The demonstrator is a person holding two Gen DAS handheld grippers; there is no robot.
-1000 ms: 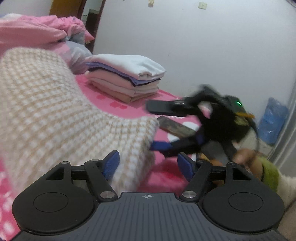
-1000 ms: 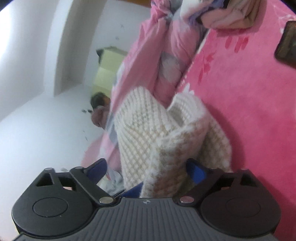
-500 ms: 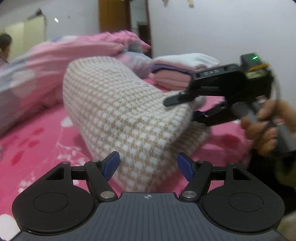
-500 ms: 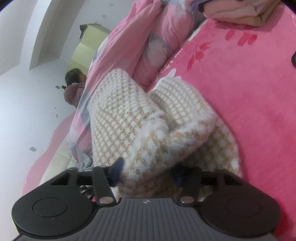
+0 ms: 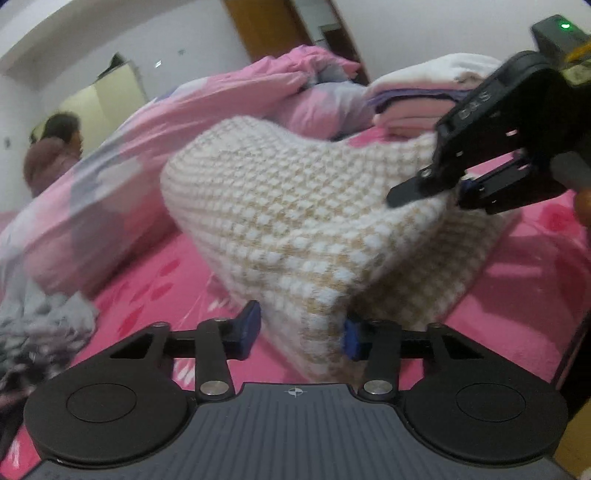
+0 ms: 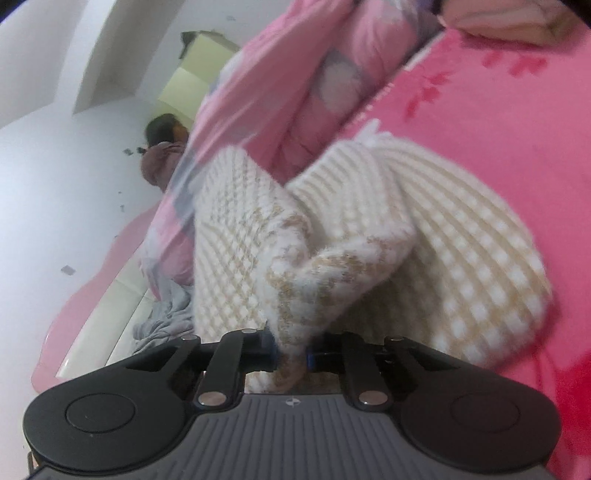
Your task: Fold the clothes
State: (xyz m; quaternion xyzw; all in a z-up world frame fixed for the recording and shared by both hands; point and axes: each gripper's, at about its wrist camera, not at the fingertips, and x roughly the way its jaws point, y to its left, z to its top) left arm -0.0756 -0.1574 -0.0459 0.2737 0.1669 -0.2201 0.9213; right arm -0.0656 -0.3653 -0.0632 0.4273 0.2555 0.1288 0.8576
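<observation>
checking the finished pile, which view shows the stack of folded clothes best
The left wrist view: the stack of folded clothes shows its white, purple and pink layers behind the knit sweater. The right wrist view catches only a blurred beige corner at the top edge.

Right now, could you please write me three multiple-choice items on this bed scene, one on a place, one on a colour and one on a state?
1. Where does the stack of folded clothes lie?
A. On the bed, behind the knitted garment
B. On the floor
C. In a drawer

2. What colours is the knitted garment?
A. Black and red
B. White and beige
C. Plain blue

3. How does the right gripper stand?
A. Wide open, away from the cloth
B. Shut on nothing
C. Shut on a fold of the knitted garment

Answers: 1 A, the stack rests on the pink bed cover beyond the garment; 2 B, its checks are white and beige; 3 C, the jaws have just been closing and pinch the fold.
</observation>
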